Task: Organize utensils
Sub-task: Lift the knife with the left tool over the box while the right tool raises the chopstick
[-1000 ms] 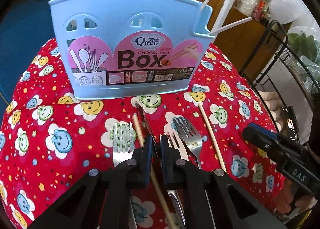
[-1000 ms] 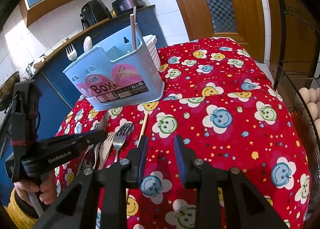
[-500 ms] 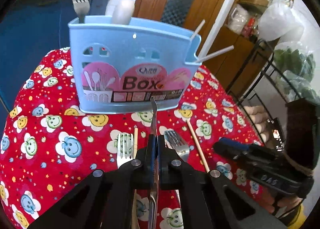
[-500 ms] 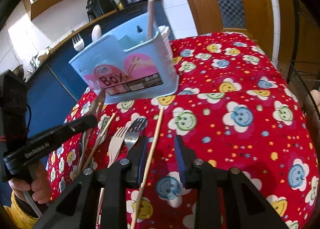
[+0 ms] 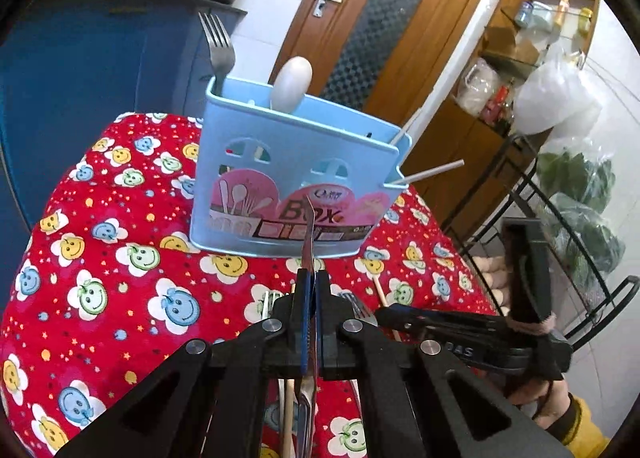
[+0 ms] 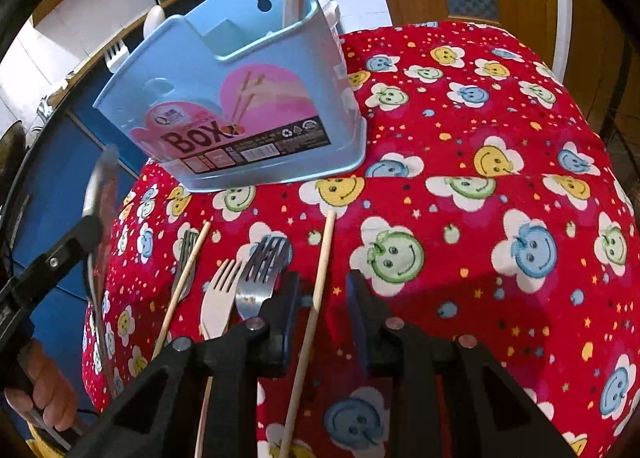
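My left gripper (image 5: 309,278) is shut on a metal knife (image 5: 307,234), held edge-on above the cloth with its tip in front of the blue utensil box (image 5: 280,162). A metal fork (image 5: 218,46), a white spoon (image 5: 294,82) and white chopsticks (image 5: 432,172) stand in the box. My right gripper (image 6: 320,290) is low over the cloth, jaws closing around a wooden chopstick (image 6: 324,250); neither pad touches it. Left of it lie a metal fork (image 6: 264,262), a white plastic fork (image 6: 220,298), a second chopstick (image 6: 188,270) and another fork (image 6: 186,246).
The red smiley-face tablecloth (image 6: 480,138) covers a small table. A blue cabinet (image 5: 80,58) stands behind and to the left. On the right are a black wire rack (image 5: 560,258) and eggs (image 5: 496,266). A hand (image 6: 48,402) grips the left tool.
My left gripper closed on the knife and lifted it off the cloth toward the box. My right gripper moved down and left until the chopstick lay between its fingers.
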`<action>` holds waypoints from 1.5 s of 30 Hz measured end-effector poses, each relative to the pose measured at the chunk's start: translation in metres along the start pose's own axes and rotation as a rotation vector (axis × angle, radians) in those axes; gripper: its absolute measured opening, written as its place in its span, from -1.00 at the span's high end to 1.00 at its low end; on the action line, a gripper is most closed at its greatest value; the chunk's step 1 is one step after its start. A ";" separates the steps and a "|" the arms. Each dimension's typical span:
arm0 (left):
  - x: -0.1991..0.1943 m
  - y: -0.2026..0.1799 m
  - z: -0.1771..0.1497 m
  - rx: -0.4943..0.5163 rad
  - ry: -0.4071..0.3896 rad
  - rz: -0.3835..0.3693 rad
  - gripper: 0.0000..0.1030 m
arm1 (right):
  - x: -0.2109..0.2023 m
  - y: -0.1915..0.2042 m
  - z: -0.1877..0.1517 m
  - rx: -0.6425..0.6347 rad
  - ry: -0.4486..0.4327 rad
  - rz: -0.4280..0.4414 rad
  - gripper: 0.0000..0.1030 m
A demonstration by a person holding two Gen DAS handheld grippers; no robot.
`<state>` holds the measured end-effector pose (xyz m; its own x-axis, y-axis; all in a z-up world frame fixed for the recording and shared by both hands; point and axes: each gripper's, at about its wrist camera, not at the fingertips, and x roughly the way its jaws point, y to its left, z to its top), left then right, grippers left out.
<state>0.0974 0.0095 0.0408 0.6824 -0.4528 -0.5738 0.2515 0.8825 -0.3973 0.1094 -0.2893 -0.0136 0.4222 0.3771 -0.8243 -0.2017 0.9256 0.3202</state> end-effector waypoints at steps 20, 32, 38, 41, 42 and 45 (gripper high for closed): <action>-0.039 -0.007 0.016 0.021 -0.137 0.015 0.97 | -0.052 0.010 -0.006 -0.013 -0.182 0.089 0.88; -0.063 -0.020 0.057 0.062 -0.280 0.022 0.97 | -0.113 0.042 0.006 -0.086 -0.434 0.132 0.88; -0.062 -0.022 0.091 0.067 -0.349 0.024 0.97 | -0.125 0.045 0.029 -0.095 -0.501 0.146 0.88; -0.058 -0.020 0.108 0.056 -0.374 0.021 0.97 | -0.126 0.047 0.043 -0.099 -0.532 0.147 0.88; -0.056 -0.019 0.113 0.052 -0.383 0.021 0.97 | -0.126 0.047 0.048 -0.099 -0.539 0.149 0.88; -0.052 -0.017 0.130 0.042 -0.414 0.022 0.97 | -0.126 0.050 0.064 -0.102 -0.574 0.156 0.88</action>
<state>0.1466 0.0347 0.1703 0.9041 -0.3520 -0.2420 0.2557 0.8998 -0.3535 0.1021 -0.2891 0.1361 0.7846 0.4912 -0.3784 -0.3717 0.8611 0.3470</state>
